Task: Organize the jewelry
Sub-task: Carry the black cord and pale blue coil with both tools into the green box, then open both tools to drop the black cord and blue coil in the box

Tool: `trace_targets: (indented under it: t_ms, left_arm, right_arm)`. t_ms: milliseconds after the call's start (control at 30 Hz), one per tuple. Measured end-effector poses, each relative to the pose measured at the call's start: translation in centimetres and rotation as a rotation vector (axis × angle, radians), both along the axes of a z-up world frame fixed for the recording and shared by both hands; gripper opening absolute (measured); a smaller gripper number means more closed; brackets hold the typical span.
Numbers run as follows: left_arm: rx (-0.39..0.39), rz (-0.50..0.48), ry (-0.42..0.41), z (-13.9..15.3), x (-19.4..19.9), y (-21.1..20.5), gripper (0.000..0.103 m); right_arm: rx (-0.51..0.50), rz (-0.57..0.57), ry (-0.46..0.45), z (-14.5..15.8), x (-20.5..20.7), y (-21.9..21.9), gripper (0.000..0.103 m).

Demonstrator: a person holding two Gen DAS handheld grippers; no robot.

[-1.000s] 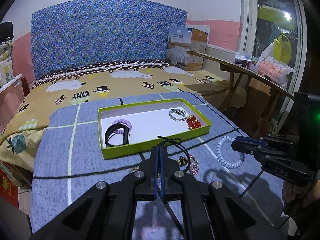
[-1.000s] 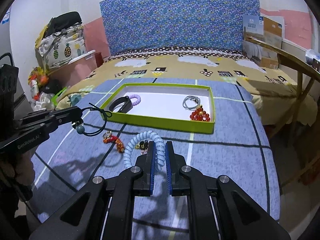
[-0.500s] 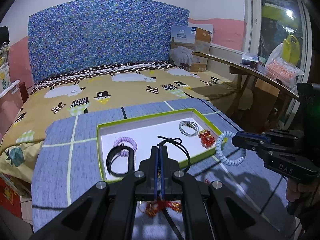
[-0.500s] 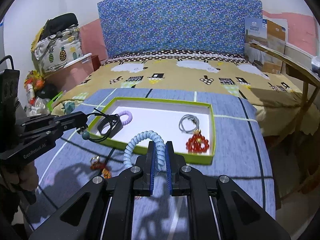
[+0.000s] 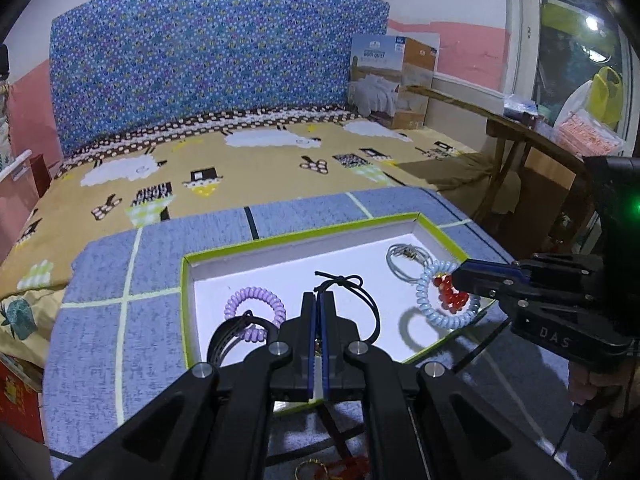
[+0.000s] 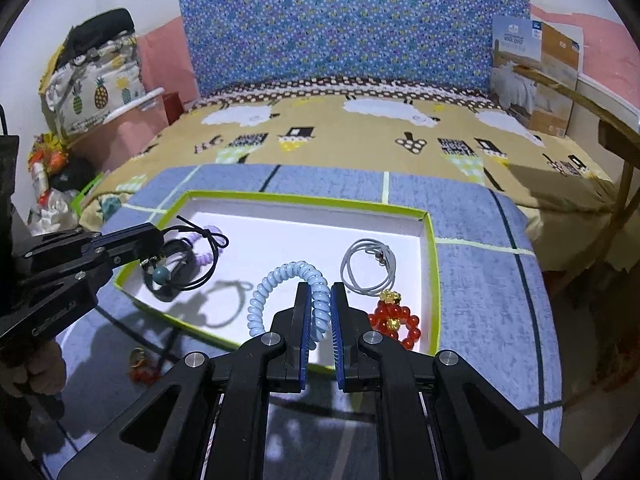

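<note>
Inventory — one green tray (image 6: 431, 280); two coil hair ties: light blue (image 6: 276, 284), purple (image 5: 256, 312); one black cord (image 6: 200, 264); one grey cord (image 6: 368, 268); one red bead bracelet (image 6: 396, 320); one black band (image 5: 230, 338); two grippers — left (image 5: 319, 320), right (image 6: 320, 312).
</note>
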State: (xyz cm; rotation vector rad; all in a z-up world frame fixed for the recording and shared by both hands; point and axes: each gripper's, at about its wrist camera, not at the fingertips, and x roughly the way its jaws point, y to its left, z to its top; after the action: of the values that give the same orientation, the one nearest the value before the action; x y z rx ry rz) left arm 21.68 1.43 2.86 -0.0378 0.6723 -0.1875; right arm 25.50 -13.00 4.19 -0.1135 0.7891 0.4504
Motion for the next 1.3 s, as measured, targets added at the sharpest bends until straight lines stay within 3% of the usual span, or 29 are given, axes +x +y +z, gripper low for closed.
trace_targets:
  t_ms: [600, 967, 1300]
  left_arm:
    - [0.009, -0.043, 0.094, -2.7, 1.1, -1.3, 0.002]
    - [0.009, -0.032, 0.121, -3.0, 1.1, -1.0, 0.003]
    - [-0.013, -0.018, 0.03, -0.3, -3.3, 0.1, 0.005]
  right_arm:
    - [-0.065, 0.008, 0.12, -3.6, 2.1, 0.5, 0.01]
    - [-0.074, 0.013, 0.103, -3.3, 1.6, 0.7, 0.016]
    - [-0.005, 0.011, 0.009, 0.1, -2.2, -0.5, 0.017]
